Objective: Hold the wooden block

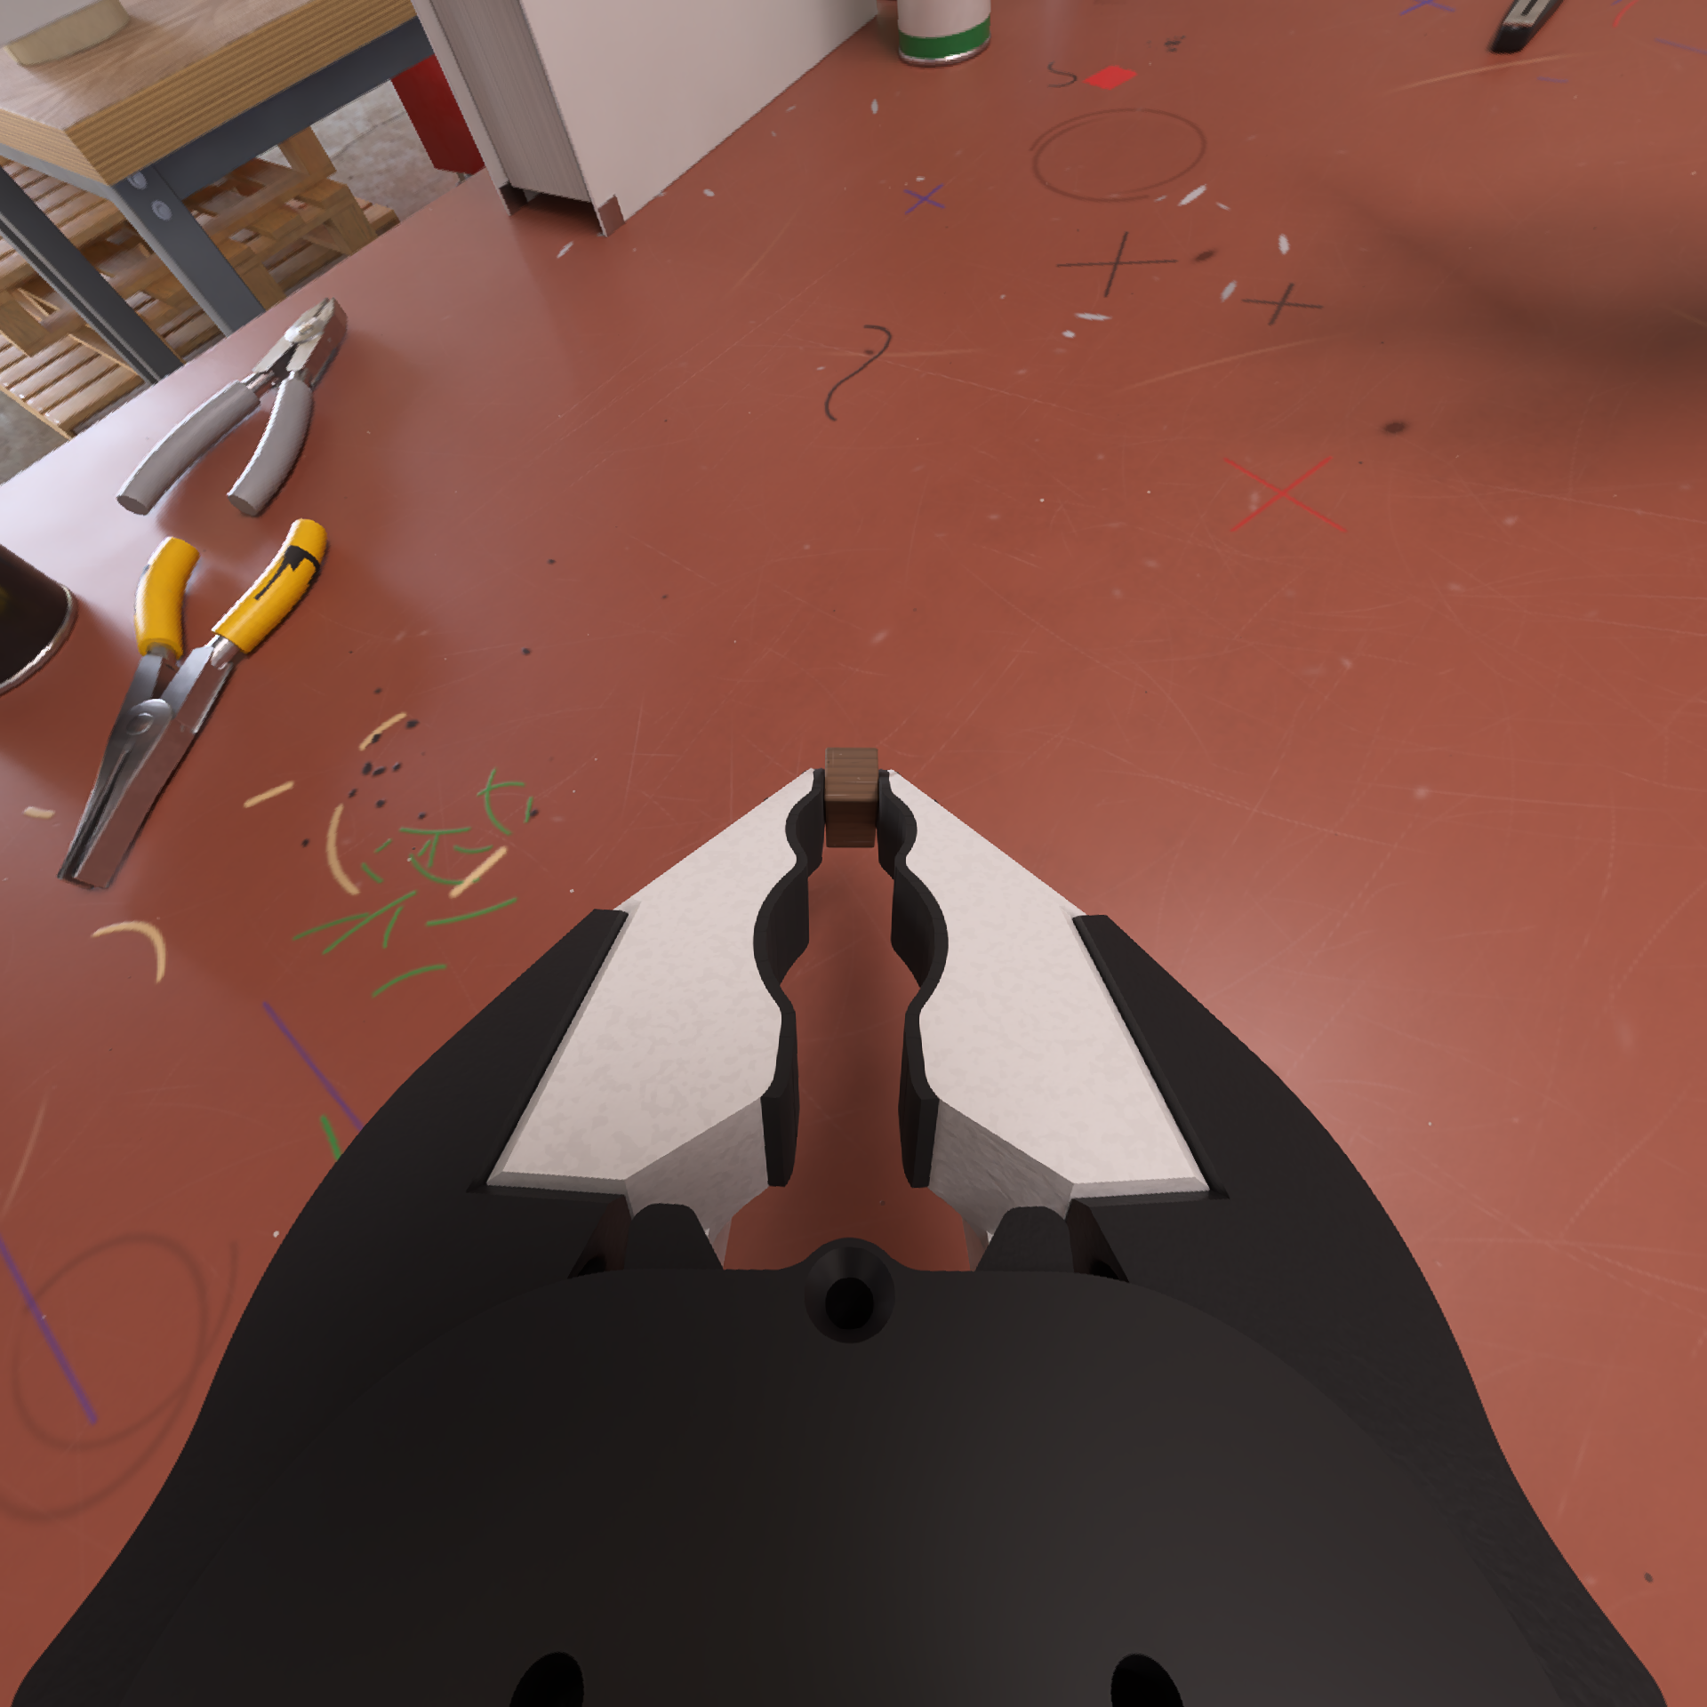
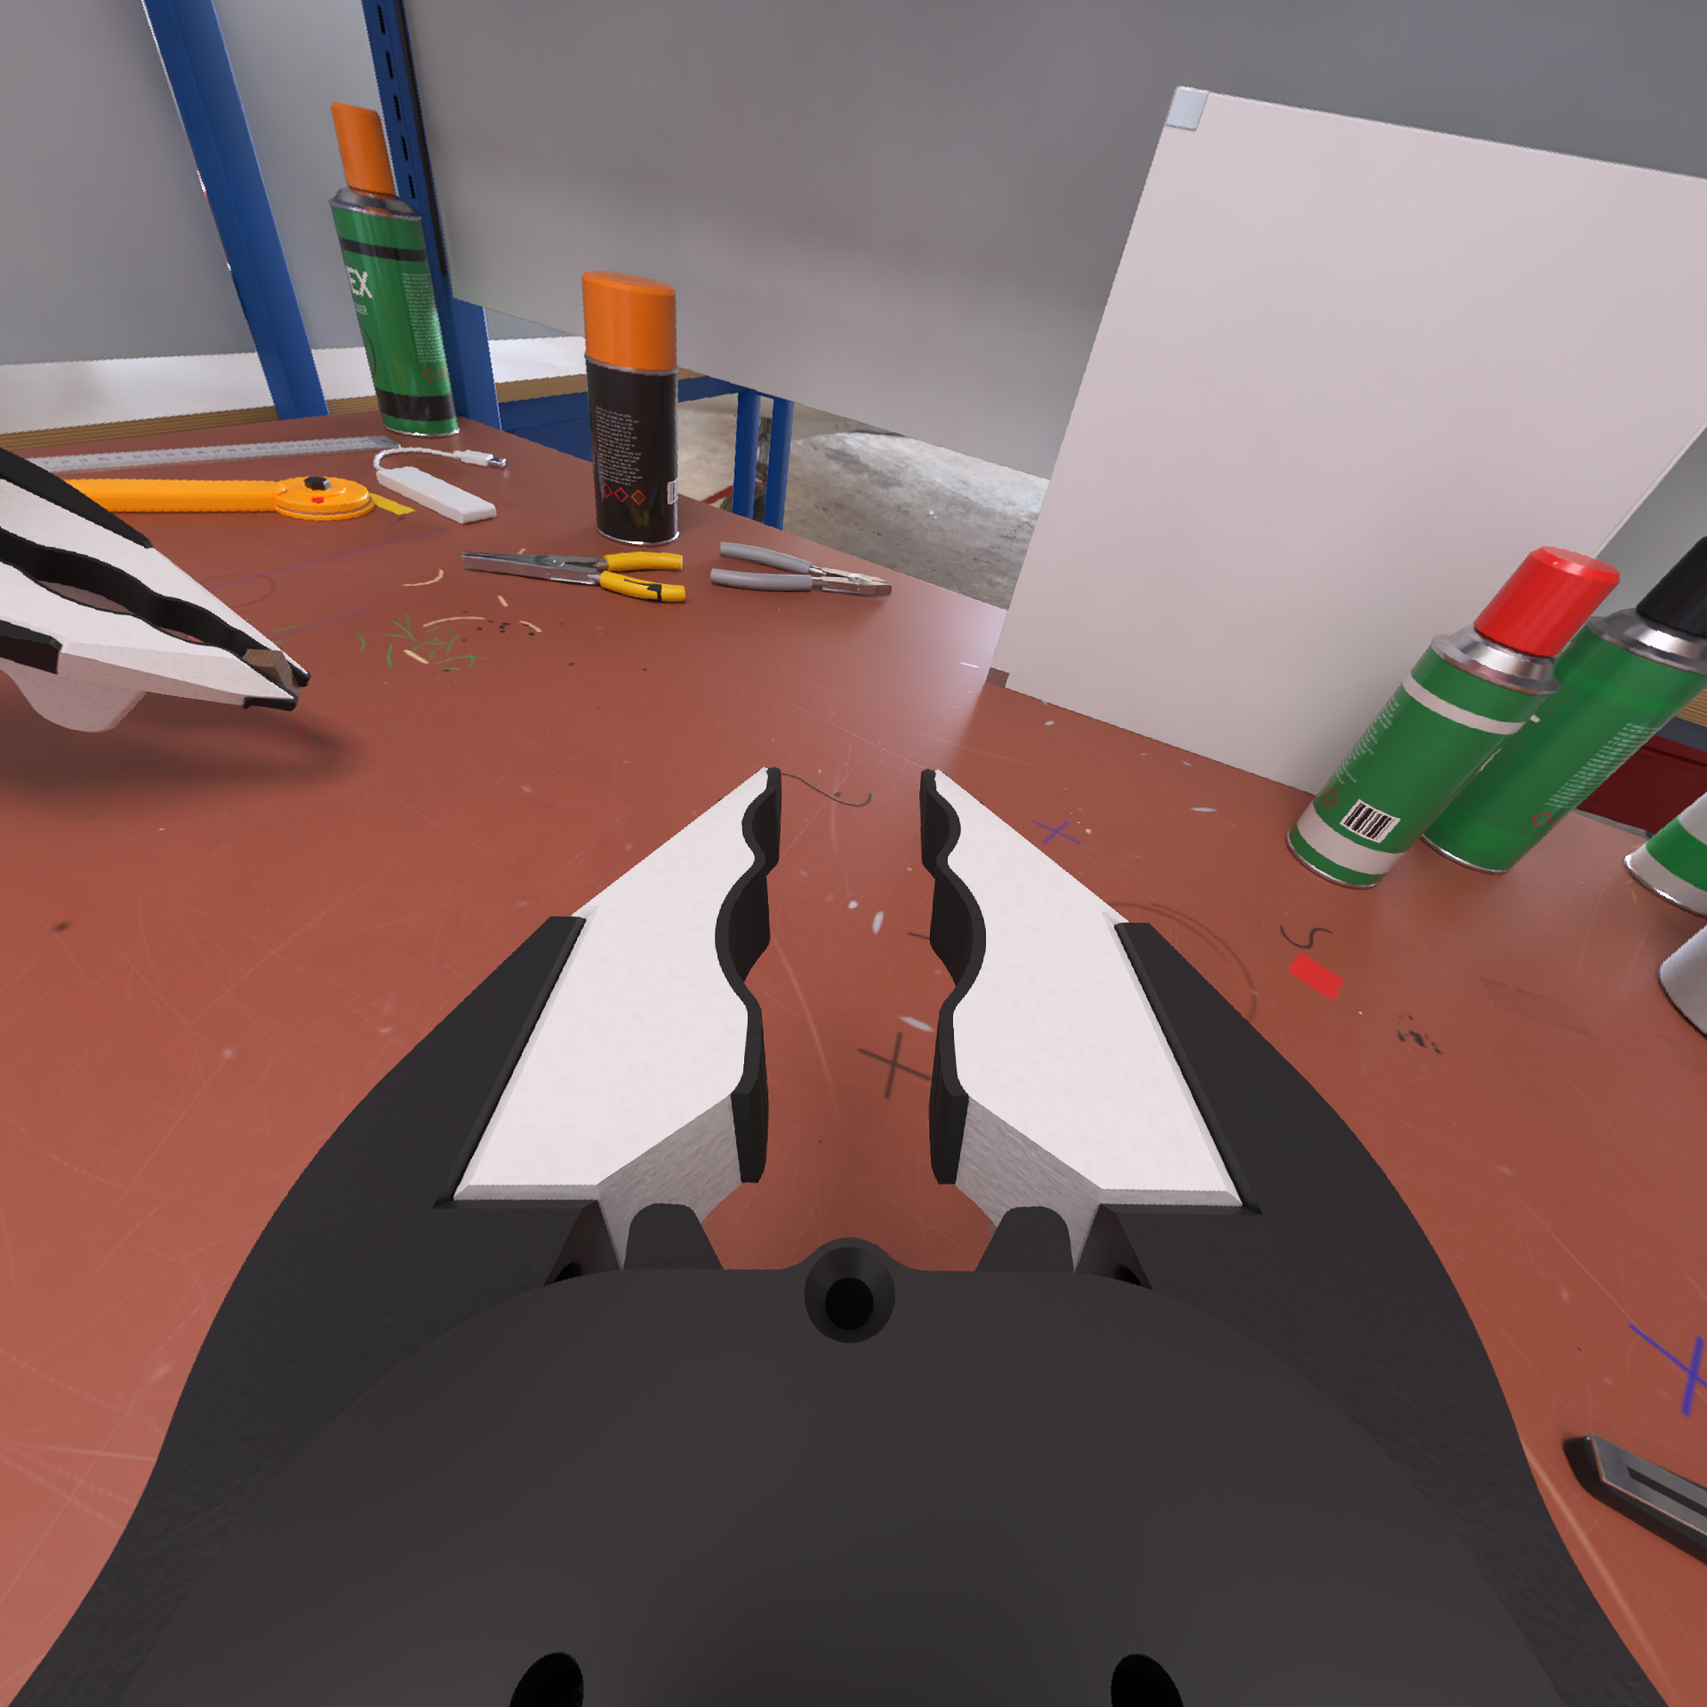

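pinching the little wooden block [image 1: 850,796] right at its tips, the left gripper [image 1: 850,802] has its jaws clamped on its two sides above the table [image 1: 1201,739]. it looks light, hard and easy to drop. the right gripper [image 2: 850,785] waits with jaws apart, holding nothing.

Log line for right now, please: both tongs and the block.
left tongs: shut on wooden block, clear of table | right tongs: open, empty | task: block held
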